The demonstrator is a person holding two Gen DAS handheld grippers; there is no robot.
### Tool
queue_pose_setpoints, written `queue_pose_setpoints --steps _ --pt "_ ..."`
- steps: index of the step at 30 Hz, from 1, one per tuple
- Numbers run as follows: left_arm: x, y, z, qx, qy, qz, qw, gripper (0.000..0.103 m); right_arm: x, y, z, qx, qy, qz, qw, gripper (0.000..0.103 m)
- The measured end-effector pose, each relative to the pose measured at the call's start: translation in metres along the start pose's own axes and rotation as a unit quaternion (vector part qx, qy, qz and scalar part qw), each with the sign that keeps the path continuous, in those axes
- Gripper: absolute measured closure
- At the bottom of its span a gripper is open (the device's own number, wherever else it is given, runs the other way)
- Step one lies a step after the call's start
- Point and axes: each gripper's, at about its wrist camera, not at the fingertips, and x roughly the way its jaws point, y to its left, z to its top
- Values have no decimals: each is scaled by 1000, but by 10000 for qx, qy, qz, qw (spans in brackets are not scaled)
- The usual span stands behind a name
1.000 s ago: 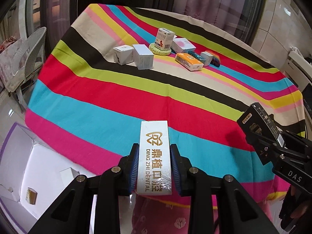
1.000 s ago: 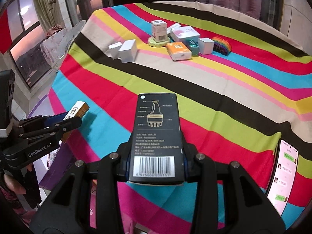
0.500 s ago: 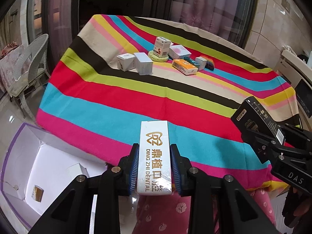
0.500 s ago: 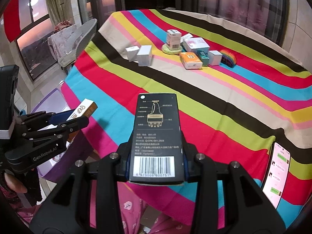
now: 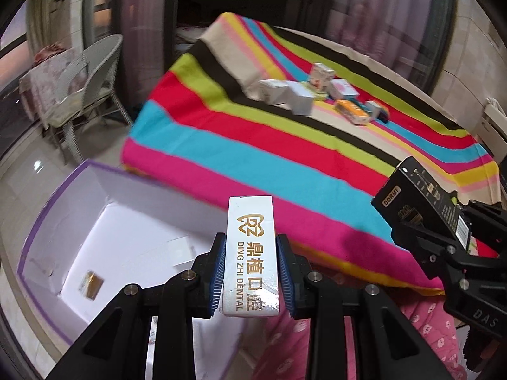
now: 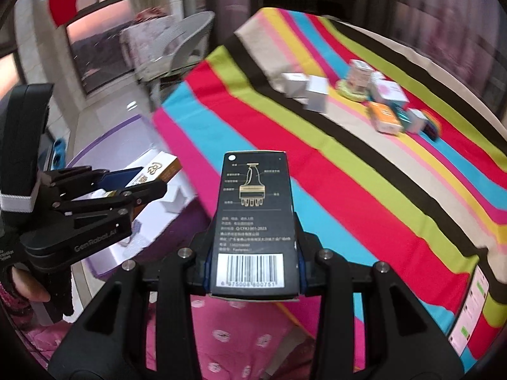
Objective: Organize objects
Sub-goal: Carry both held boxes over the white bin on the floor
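Beside striped table (image 5: 285, 164), both downward-tilted grippers clamping boxes.

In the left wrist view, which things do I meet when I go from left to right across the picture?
Wicker chair → purple-edged storage box → white dental box in the left hand-held gripper → black box in the right hand-held gripper.

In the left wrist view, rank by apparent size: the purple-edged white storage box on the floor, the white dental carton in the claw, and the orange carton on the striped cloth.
1. Purple-edged white storage box, largest.
2. White dental carton; nearness to the camera inflates it.
3. Orange carton, smallest, but farthest away, so its true size against the dental carton is unsure.
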Motion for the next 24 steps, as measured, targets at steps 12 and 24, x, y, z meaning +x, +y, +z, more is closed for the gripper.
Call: queue_pose_setpoints --steps 12,24 --pt "-1 72 -19 -627 91 498 9967 71 25 84 13 -1041 222 507 9930 60" --pt "-10 145 -19 -1269 -11 1192 9847 71 55 156 28 -1796 301 1135 9767 60"
